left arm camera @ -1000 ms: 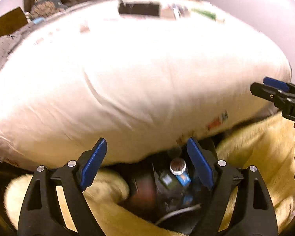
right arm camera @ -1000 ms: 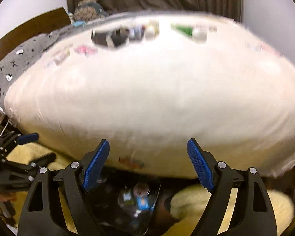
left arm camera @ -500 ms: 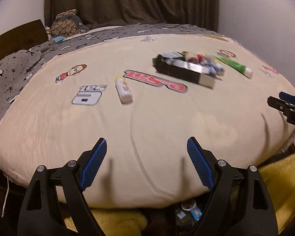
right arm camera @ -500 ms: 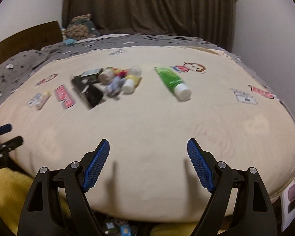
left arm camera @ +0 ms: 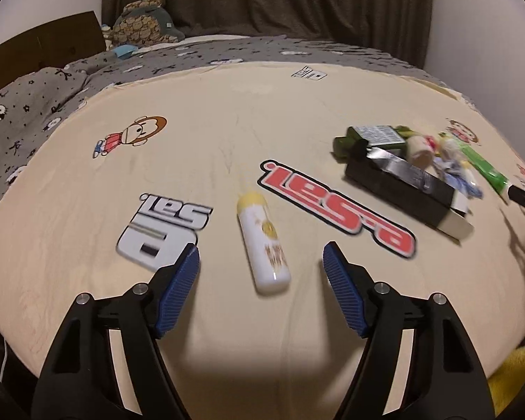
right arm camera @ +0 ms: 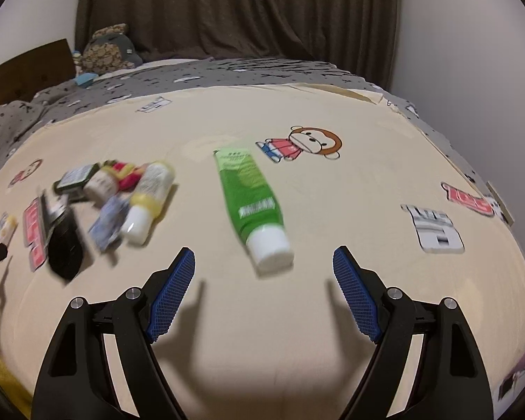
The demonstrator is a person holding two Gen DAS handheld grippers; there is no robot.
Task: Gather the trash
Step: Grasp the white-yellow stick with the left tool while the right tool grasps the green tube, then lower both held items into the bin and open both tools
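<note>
Cream bedding [left arm camera: 227, 112] on the bed carries the trash: a cluttered pile [left arm camera: 409, 168], a green tube [right arm camera: 250, 196] and a small white bottle [left arm camera: 264, 245]. Left hand-held gripper [left arm camera: 260, 264] and right hand-held gripper [right arm camera: 264, 266] hover, jaws apart. Round containers may roll on soft fabric if nudged off-centre.

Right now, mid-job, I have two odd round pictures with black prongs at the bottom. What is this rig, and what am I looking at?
Each picture comes from a fisheye camera on a hand-held two-finger gripper, looking along its blue-padded fingers. The left gripper is open and empty, facing a white bottle with a yellow cap lying on the cream bedspread. The right gripper is open and empty too, facing a green tube. Between them lies a blurred pile: a black box and small containers. Nothing is held.
</note>
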